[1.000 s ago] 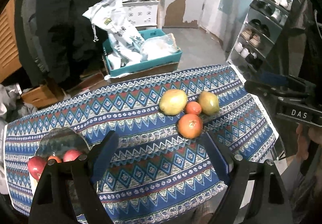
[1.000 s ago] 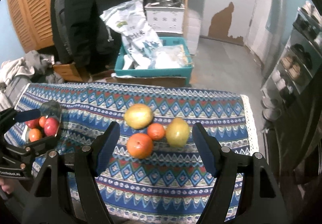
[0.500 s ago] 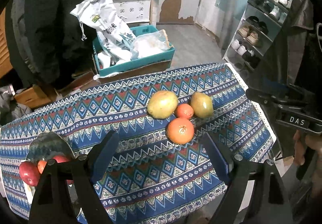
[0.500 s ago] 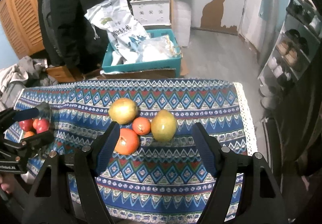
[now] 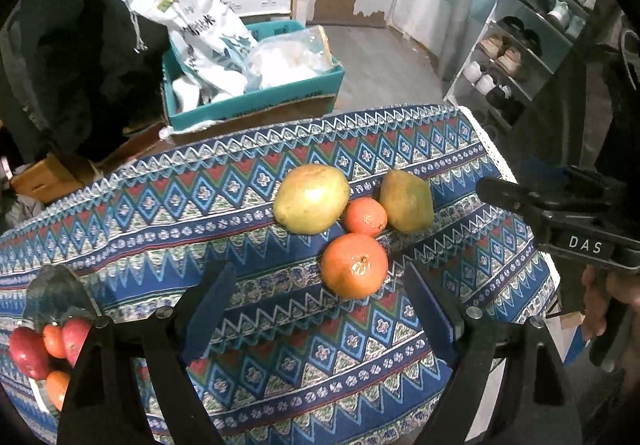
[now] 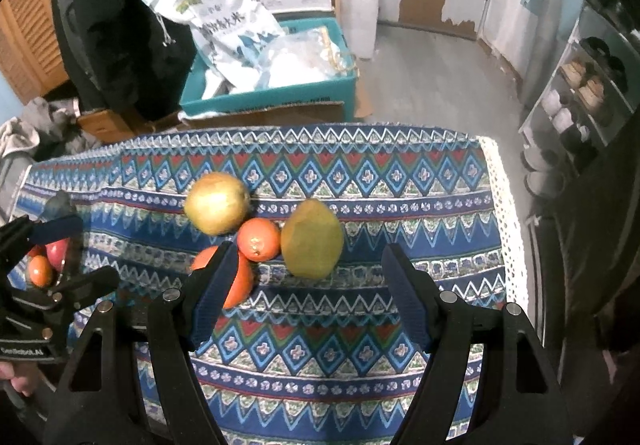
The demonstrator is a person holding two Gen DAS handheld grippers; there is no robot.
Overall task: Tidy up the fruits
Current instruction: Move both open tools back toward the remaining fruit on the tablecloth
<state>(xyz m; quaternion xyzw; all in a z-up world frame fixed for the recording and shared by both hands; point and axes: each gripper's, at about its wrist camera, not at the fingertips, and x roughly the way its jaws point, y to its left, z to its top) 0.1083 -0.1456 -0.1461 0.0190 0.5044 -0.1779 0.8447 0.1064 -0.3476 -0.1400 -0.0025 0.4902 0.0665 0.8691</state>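
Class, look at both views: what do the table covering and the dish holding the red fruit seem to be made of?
Table covering: seemingly woven cloth, matte, with a printed geometric pattern and a lacy white edge. Dish: probably clear glass or plastic; the pattern shows through it and its rim glints.

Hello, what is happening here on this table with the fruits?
A person holds a gripper in each hand above a patterned tablecloth. Both the left gripper and the right gripper are open and empty. Two pears and two oranges lie loose in the middle; a glass bowl at the left holds small red and orange fruits.
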